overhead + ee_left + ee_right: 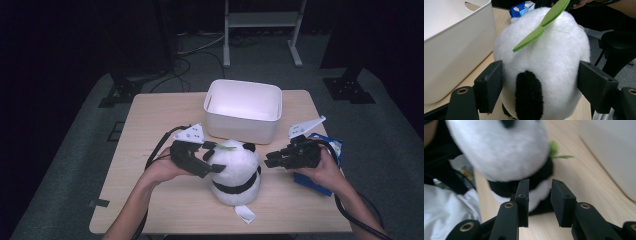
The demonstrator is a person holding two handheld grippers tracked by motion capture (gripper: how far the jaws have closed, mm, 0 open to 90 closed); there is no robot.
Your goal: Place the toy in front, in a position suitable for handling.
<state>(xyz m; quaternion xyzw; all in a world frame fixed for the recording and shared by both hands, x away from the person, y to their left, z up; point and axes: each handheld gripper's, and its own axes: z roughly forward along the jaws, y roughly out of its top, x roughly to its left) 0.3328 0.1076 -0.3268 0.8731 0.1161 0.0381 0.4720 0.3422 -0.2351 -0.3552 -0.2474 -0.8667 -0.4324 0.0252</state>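
The left gripper has its jaws spread on both sides of the panda toy (standing before the white bin); the right gripper, jaws narrowly apart and empty, waits just beside it.

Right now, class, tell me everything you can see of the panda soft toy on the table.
The panda soft toy is plush, mostly white and fluffy, with black ears, a black band round its body and a green felt leaf on its head. A white tag sticks out at its base. It sits on the wooden table, just in front of the white bin. The left hand-held gripper has its jaws open on either side of the head, pads at the fur. The right hand-held gripper points at it from the other side, apart.
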